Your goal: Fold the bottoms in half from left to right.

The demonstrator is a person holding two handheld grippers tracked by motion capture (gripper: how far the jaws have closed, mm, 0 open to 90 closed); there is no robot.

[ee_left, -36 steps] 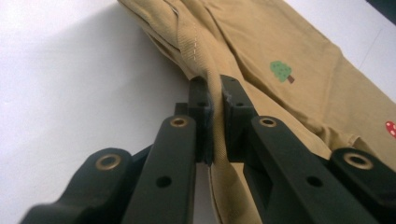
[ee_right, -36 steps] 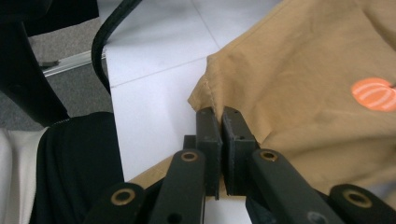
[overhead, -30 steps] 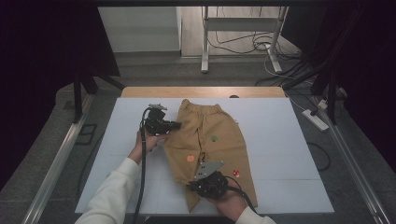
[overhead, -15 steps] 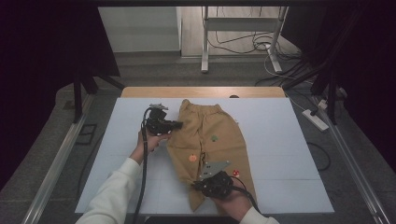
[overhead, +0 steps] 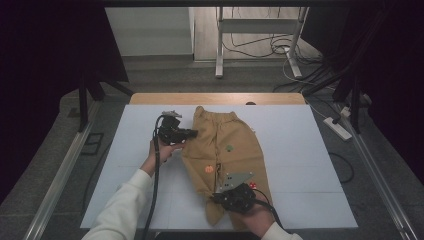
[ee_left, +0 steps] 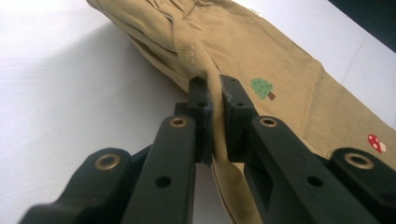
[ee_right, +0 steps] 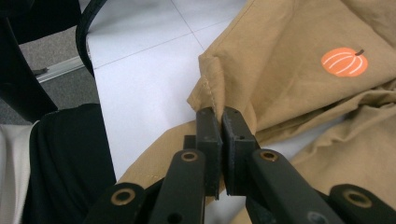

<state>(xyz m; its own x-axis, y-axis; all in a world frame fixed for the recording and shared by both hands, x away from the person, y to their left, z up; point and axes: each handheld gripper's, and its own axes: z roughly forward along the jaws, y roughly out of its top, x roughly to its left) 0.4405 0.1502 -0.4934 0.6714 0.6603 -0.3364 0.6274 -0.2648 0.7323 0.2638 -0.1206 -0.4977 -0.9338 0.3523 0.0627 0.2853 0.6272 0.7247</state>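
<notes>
— Pinching what with your right gripper (overhead: pixel 220 196)?
— My fingers clamp the trousers' (overhead: pixel 225 150) near hem fold.
— And farther off?
— My left gripper (overhead: pixel 192 133) is clamped on their side seam; they lie on the white worktop (overhead: pixel 300 150).

White table (overhead: pixel 300 150), floor power strip (overhead: pixel 338 128), cables (overhead: pixel 260 50)

A lab: black curtains (overhead: pixel 60 45), floor cables (overhead: pixel 260 47), white table (overhead: pixel 300 150).

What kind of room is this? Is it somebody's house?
Probably not a house; it looks like a lab or workshop for recording. Dark curtains hang around a white table, cables trail over the floor, and a power strip lies beside the table.
</notes>
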